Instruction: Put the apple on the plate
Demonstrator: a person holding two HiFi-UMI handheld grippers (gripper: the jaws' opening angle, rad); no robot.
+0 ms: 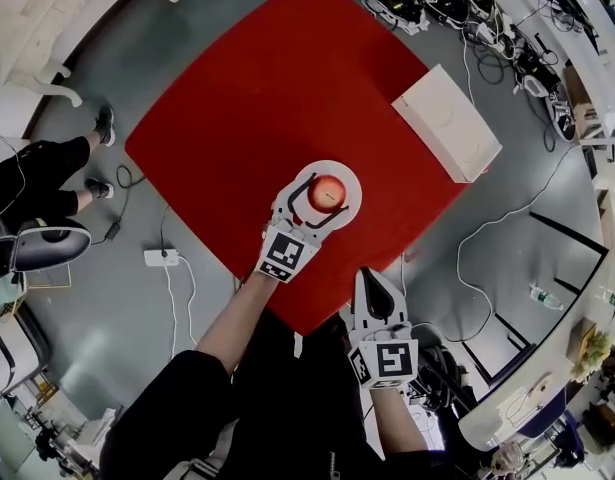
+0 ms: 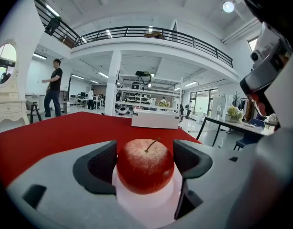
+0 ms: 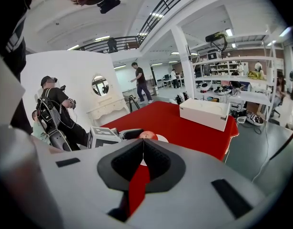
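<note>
While the left tongs (image 2: 145, 152) close on the apple (image 2: 144, 167), a pad against each flank, the fruit sits straight ahead between them, stem up. Its base is down on the white plate (image 1: 354, 182) near the red desk's (image 1: 267, 98) front edge. The right tongs (image 3: 143, 157) are pressed together and empty, held back off the desk, the farther of the two.

The left arm reaches forward, the left gripper (image 1: 322, 196) with its jaws clasping the apple (image 2: 145, 166). The right gripper (image 1: 372, 280) sits near the body, jaws together.
</note>
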